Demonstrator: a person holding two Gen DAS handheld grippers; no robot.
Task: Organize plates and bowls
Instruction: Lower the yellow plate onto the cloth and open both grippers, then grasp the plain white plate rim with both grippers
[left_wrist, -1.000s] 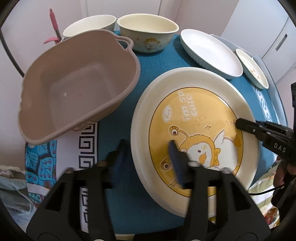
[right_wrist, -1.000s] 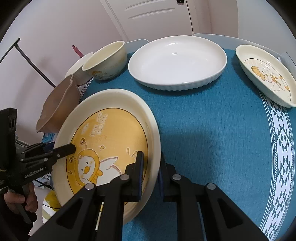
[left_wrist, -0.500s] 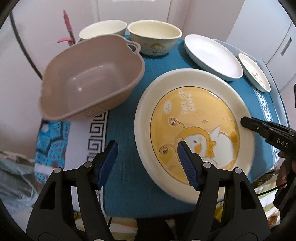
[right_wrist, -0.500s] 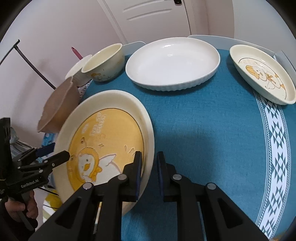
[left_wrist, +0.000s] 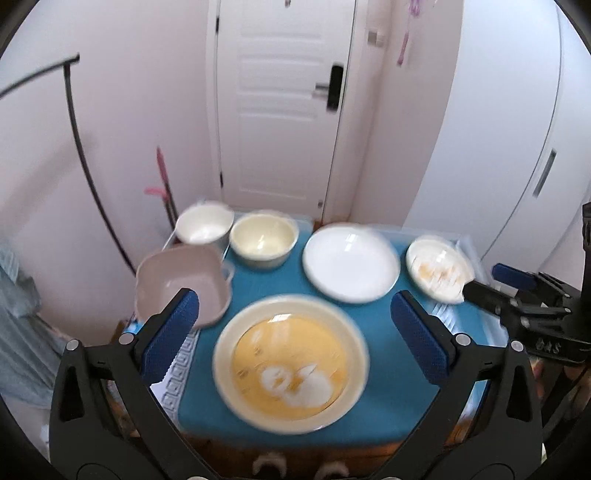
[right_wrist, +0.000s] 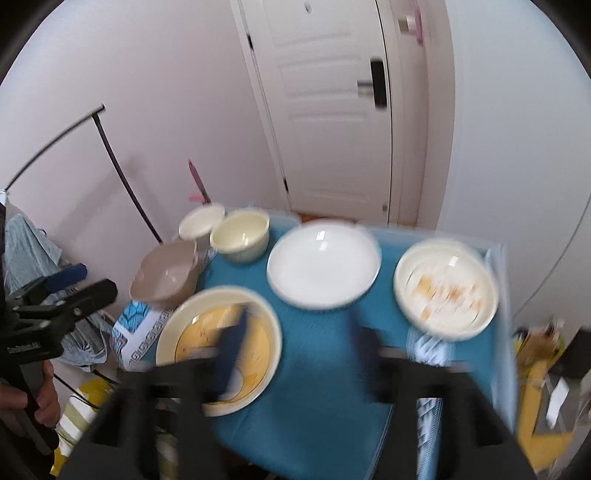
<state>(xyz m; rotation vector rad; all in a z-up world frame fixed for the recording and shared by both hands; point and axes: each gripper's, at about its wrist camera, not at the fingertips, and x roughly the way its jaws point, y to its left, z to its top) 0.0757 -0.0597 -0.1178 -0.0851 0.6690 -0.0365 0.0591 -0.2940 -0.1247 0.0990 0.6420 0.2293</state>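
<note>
Left gripper (left_wrist: 293, 325): jaws opening, spread wide, nothing between the pads. It is released. Right gripper (right_wrist: 299, 350): jaws opening too, blurred in its own view, no rim in them. Released.

Change from a second ago: both grippers then sat at the yellow plate (left_wrist: 291, 363), the right one pinched on its rim, the plate tilted. Now the plate lies flat on the blue cloth (left_wrist: 380, 391) at the near edge, free of both tools, and both cameras see the whole table from higher up and further back. Reads as a finished placement and a pull-away.

From the plate, going outward in the left view:
- 10 o'clock: beige tub (left_wrist: 181, 284), hanging partly over the table's left edge.
- 12 o'clock, far: cream bowl (left_wrist: 264, 240); a white bowl (left_wrist: 205, 225) just beside it, to its left.
- 1 o'clock: white plate (left_wrist: 351, 264).
- 2 o'clock: small cartoon plate (left_wrist: 439, 269), near the right edge.

Judgement: yellow plate done; plates still lie apart, unstacked. Next pick is probably one of the far plates. The tub's overhang looks risky.
</note>
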